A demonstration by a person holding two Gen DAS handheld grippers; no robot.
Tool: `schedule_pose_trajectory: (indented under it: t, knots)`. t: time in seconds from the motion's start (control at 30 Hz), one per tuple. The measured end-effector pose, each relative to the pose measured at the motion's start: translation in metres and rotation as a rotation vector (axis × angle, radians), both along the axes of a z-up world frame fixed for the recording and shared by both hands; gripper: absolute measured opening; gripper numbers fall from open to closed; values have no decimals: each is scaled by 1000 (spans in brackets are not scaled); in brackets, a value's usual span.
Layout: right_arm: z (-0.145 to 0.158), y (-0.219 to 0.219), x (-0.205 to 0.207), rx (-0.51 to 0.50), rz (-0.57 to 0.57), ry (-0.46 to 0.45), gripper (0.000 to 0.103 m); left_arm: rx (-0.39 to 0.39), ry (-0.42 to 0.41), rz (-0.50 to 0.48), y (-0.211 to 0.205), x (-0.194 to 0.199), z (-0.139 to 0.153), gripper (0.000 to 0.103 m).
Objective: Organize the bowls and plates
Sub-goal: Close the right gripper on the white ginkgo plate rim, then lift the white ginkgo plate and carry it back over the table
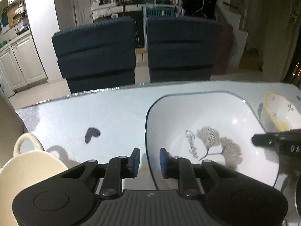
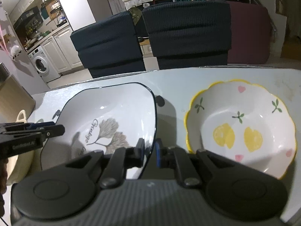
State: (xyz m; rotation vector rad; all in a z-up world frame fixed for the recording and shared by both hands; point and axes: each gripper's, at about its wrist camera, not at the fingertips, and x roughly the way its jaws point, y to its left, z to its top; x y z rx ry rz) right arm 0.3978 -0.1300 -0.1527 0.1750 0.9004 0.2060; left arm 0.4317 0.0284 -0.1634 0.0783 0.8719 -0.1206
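While both grippers stood at opposite rims of one plate, step in hand: a two-handed grasp of the ginkgo plate, judged the opening of a lift towards a stack.
Left gripper: jaws drawn narrow astride the plate's left rim, one pad outside and one inside; a sliver of table showed between the outer pad and the rim, so the grip was judged not yet seated.
Right gripper: jaws clenched on the plate's right rim, the dark edge line running between the blue pads (little or no gap was visible).
Ginkgo plate, position: flat on the table, between the two bowls.
Cream handled bowl: just beside the left gripper, at the near left, apart from the plate.
Scalloped lemon bowl: to the right of the plate, near it but not touching.
Next move, requirement: the left pads seated fully on the rim, then an even rise of both hands to keep the plate level and clear of both bowls (an uneven lift could tip it).
Chairs: two dark backs beyond the table's far edge, uninvolved.
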Motion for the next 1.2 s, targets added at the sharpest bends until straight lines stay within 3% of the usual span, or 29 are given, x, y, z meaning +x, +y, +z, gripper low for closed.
schedule_pose_trajectory:
  t: [0.1, 0.47, 0.77, 0.93, 1.2]
  knots:
    - [-2, 0, 4, 17, -8, 12, 15, -24, 5, -5, 0, 1, -1, 17]
    - [-4, 8, 9, -34, -20, 10, 15, -41, 61, 33, -3, 8, 1, 18]
    - [-2, 16, -1, -80, -9, -30, 14, -66, -8, 4, 0, -6, 3, 17]
    - [15, 16, -12, -91, -14, -77, 14, -75, -74, -2, -4, -19, 31, 16]
    - [70, 8, -54, -79, -7, -148, 13, -108, -136, 1, -11, -69, 91, 16]
